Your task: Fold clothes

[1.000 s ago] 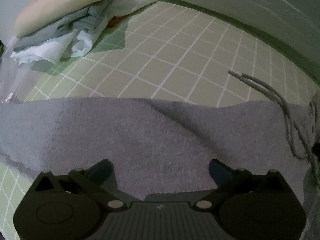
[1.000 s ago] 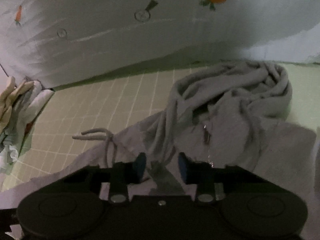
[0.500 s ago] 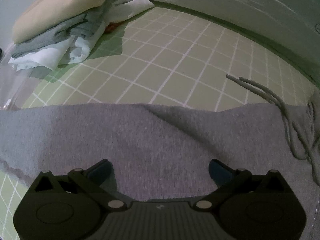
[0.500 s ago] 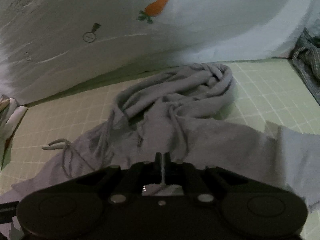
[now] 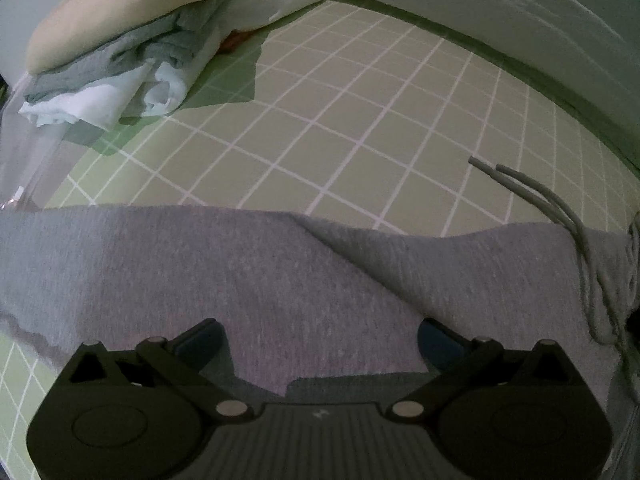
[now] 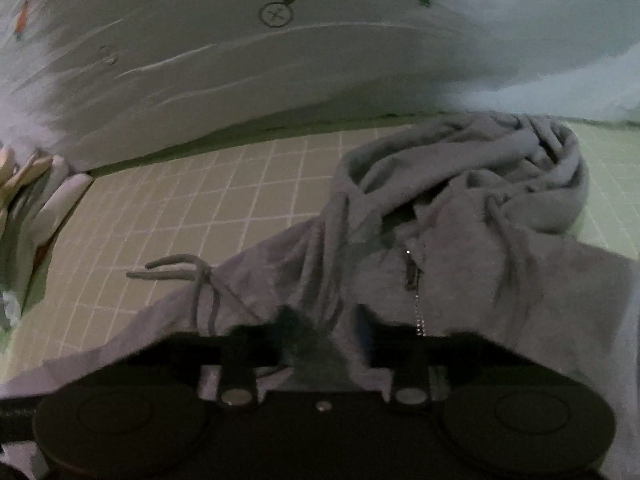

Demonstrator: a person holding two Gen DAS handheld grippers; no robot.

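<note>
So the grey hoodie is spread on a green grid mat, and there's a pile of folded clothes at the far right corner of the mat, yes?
Nearly. The grey hoodie does lie on the green grid mat, but the pile of folded clothes sits at the far left corner, not the right. The left wrist view shows it plainly; the right wrist view catches its edge on the left too.

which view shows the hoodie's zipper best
The right wrist view. The zipper with its metal pull shows there, running down the grey hoodie below the bunched hood. The left wrist view shows only flat grey fabric of the hoodie and its drawstrings; no zipper is visible.
</note>
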